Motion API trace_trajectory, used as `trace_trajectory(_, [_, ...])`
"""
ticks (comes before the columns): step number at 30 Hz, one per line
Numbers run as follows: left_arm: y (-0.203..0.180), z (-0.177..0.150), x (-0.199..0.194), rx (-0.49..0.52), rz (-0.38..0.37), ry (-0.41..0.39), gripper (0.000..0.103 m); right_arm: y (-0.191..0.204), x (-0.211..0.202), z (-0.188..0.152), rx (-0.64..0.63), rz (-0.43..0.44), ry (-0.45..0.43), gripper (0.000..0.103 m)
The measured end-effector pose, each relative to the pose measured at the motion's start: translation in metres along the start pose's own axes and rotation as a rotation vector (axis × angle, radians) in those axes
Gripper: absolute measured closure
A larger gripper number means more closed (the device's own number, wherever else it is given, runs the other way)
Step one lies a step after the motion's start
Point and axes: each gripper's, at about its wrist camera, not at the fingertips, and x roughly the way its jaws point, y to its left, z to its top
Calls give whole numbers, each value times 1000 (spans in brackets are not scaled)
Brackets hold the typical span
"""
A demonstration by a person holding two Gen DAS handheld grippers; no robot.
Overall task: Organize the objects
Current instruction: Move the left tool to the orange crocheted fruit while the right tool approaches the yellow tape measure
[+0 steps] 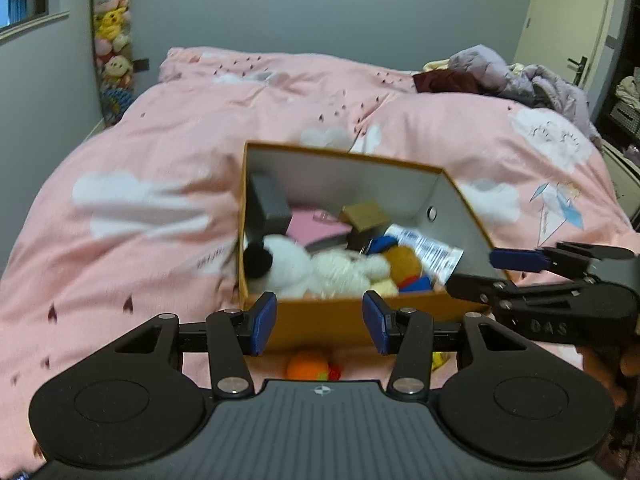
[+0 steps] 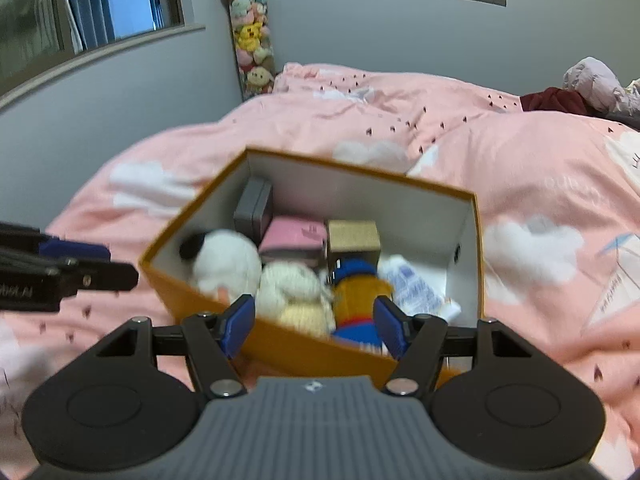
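An orange cardboard box (image 1: 340,176) (image 2: 360,192) with a white inside stands open on the pink duvet (image 1: 160,128). It holds a white plush dog (image 1: 288,264) (image 2: 228,260), a cream plush (image 2: 296,292), an orange and blue plush (image 1: 404,264) (image 2: 356,292), a grey tin (image 1: 268,200) (image 2: 254,204), a pink box (image 2: 294,236), a brown cube (image 1: 366,216) (image 2: 354,236) and a white packet (image 1: 432,252). My left gripper (image 1: 320,322) hangs open before the box's near wall, holding nothing. My right gripper (image 2: 314,328) (image 1: 496,276) is open over the near right corner, also holding nothing.
A small orange toy (image 1: 308,364) lies on the duvet just in front of the box. A tall column of plush toys (image 1: 112,40) (image 2: 252,40) fills the far corner. Crumpled clothes (image 1: 500,72) (image 2: 588,84) are piled at the bed's far right, beside a door (image 1: 568,20).
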Motion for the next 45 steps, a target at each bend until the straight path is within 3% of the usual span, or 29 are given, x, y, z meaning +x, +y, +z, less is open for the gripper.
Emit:
trace_trajectory(9, [6,-39,21,-66,44,96,48,15,11,-48,-76,-47,91,36])
trace_trajectory(17, [6,-62,42,-85,87,175,48,15,27,-69,-109,-102,139,36])
trace_trajectory(34, [10,-65,62,-138,40,225,48,6,58,-61,-46,-112,222,35])
trace_trajectory(39, [14,-65,68,-160,21,234,48,12,81,-59,-63,-97,283,26])
trace_trajectory(45, [12,-62,72,-148,56,239,48,12,108,-67,-88,-120,336,27])
